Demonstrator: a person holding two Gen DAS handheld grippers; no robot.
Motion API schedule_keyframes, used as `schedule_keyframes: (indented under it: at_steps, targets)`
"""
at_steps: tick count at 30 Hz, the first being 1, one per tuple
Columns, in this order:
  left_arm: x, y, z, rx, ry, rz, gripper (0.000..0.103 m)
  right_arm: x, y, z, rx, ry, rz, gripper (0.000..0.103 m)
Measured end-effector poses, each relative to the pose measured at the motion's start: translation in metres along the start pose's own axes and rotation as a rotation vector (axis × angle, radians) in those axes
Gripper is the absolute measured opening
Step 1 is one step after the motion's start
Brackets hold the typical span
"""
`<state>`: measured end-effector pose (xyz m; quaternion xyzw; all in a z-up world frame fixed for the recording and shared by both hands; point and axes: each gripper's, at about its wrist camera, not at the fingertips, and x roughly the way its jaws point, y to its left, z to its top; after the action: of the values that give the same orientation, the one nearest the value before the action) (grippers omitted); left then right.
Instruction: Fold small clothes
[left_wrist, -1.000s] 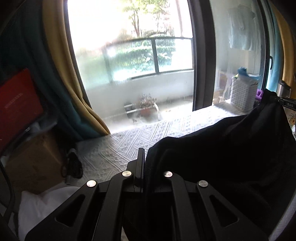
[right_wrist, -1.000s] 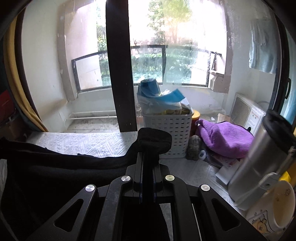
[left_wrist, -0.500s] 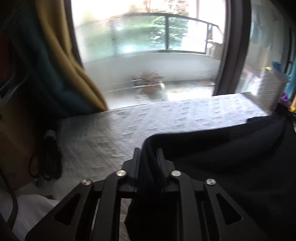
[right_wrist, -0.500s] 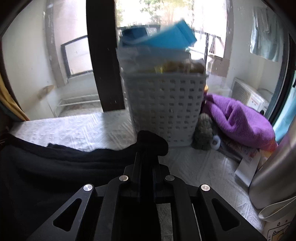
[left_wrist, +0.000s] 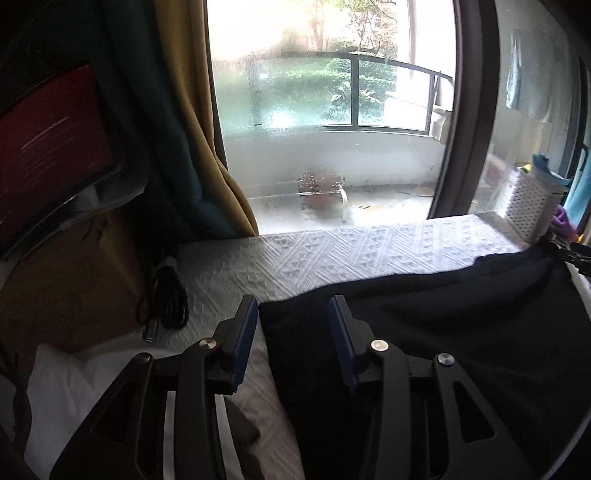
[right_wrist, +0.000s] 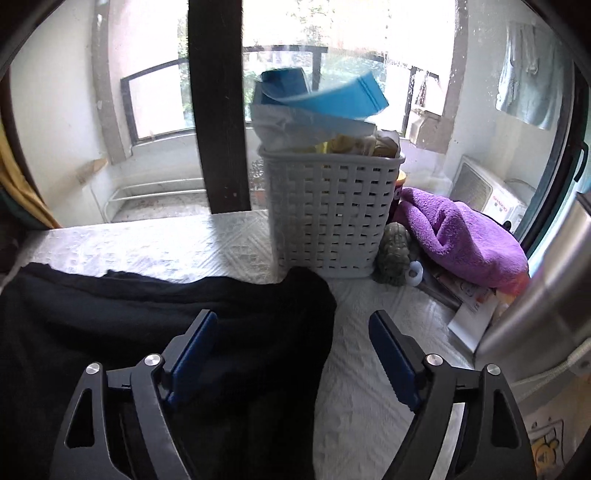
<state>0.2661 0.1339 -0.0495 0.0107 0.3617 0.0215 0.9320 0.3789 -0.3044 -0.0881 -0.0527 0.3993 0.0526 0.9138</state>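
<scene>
Ahead of the right hand-held gripper (right_wrist: 291, 325), a white basket (right_wrist: 328, 210) is stuffed with blue and yellow things, hard to name. Both hand-held grippers, left one (left_wrist: 291, 310) too, have just been opening and hold nothing; the black cloth (right_wrist: 147, 314) lies loose between them.

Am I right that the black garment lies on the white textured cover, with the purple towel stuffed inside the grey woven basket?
Not quite: in the right wrist view the purple towel lies beside the grey woven basket, not inside. The black garment does lie on the white textured cover.
</scene>
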Motion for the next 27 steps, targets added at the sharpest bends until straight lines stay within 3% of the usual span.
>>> schedule_keyframes:
  at_steps: [4, 7, 15, 20, 24, 27]
  targets:
    - [-0.024, -0.003, -0.021, -0.023, 0.017, -0.023, 0.044, -0.022, 0.002, -0.014, 0.002, -0.006, 0.012, 0.085]
    - [-0.038, -0.002, -0.046, -0.062, 0.045, -0.054, 0.053, -0.038, -0.001, -0.029, 0.026, -0.004, 0.020, 0.085]
    - [-0.055, -0.005, -0.108, -0.148, 0.115, -0.117, 0.062, -0.073, -0.007, -0.068, 0.057, 0.008, 0.030, 0.085]
    - [-0.058, -0.004, -0.133, -0.223, 0.172, -0.208, 0.062, -0.089, -0.014, -0.090, 0.082, 0.029, 0.020, 0.085]
    - [-0.060, -0.011, -0.143, -0.221, 0.189, -0.263, 0.062, -0.100, -0.018, -0.101, 0.105, 0.022, 0.025, 0.085]
    - [-0.058, -0.017, -0.147, -0.210, 0.186, -0.248, 0.062, -0.103, -0.013, -0.108, 0.100, 0.029, 0.035, 0.085]
